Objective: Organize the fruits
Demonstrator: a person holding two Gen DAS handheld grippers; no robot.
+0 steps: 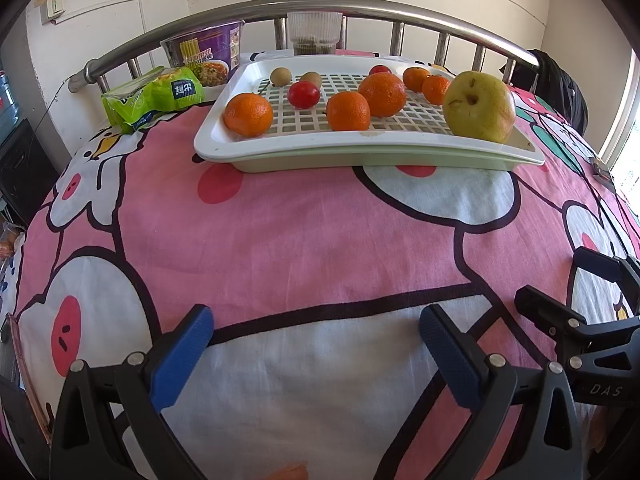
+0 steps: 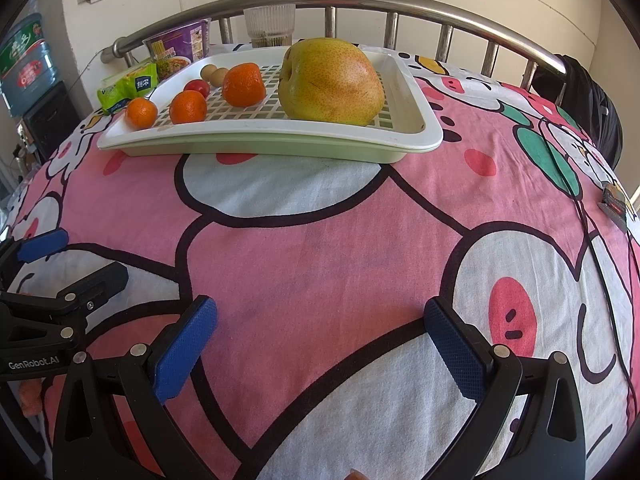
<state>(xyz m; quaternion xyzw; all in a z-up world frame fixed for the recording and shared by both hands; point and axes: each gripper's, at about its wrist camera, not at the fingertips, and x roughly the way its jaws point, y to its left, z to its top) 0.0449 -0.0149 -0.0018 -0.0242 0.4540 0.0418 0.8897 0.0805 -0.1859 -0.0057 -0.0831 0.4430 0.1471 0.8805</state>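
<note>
Pear (image 2: 331, 82) yellow-green, red-blushed, speckled, on tray (image 2: 424, 100).

Tray (image 1: 304, 148) sits on the bed sheet (image 1: 320, 232), upper centre of the left wrist frame. On its grid: pear (image 1: 480, 106) at the right end, oranges (image 1: 248, 114) spread across left to right, tomato (image 1: 303, 94) between the two left ones, two kiwis (image 1: 281, 76) behind it. Snack bag (image 1: 154, 96) lies left of the tray, noodle cup (image 1: 204, 56) behind the bag, glass (image 1: 315, 32) behind the tray, rail (image 1: 360, 6) behind all. Both grippers sit low in frame, left gripper (image 1: 316, 344) beside right gripper (image 2: 320, 340).
</note>
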